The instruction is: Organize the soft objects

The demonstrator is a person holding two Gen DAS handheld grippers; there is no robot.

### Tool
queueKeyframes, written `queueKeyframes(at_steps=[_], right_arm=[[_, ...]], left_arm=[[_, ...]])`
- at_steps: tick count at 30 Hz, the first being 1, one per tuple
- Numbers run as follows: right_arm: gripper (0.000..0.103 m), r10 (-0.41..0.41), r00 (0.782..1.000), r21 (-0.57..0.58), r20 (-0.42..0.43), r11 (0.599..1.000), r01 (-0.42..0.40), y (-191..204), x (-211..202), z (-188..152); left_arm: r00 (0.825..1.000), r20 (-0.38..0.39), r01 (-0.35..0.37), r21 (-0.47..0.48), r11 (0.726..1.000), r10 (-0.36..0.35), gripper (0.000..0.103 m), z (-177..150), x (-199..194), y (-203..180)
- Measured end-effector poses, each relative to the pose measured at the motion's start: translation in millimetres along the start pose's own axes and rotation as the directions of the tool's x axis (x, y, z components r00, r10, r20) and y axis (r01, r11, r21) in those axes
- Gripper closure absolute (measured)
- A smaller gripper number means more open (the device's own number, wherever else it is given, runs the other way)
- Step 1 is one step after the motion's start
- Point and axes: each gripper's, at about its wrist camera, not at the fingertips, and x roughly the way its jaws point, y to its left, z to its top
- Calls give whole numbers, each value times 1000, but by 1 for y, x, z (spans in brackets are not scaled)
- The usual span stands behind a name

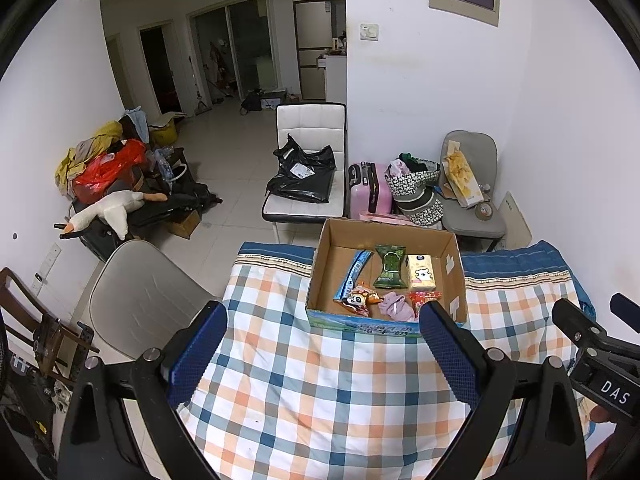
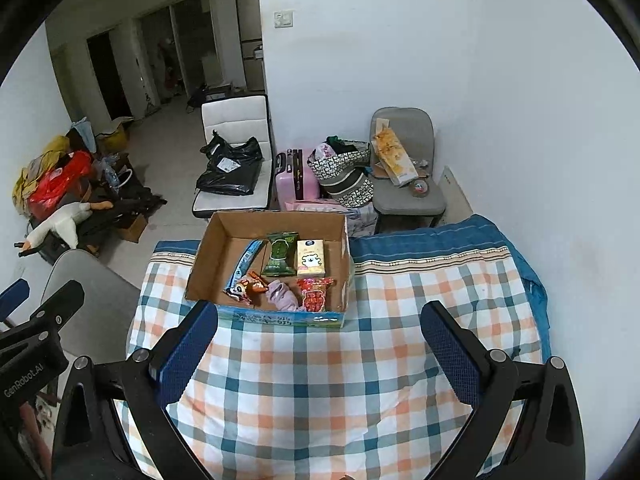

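Cardboard box at checked cloth's far edge, left tool and right tool spread wide, empty

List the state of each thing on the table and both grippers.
Cardboard box: open, upright.
Tissue pack: lying flat in box.
Green packet: sealed, in box.
Purple cloth: crumpled, in box.
Left gripper: open, empty.
Right gripper: open, empty.
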Motion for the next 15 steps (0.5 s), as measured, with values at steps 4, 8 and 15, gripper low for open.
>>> queueKeyframes(at_steps=[4, 8, 15], right_arm=[[0, 0, 1000, 0, -2, 1000, 0, 1, -1, -1], [0, -5, 1000, 3, -1, 1000, 5, -1, -1, -4], [0, -9, 1000, 7, -1, 1000, 9, -3, -1, -5]], left_arm=[[1000, 0, -2, 1, 1000, 2, 5, 0, 0, 0], [1000, -2, 0, 0, 1000, 0, 5, 0, 0, 0], [1000, -3, 1, 0, 1000, -1, 5, 0, 0, -1]])
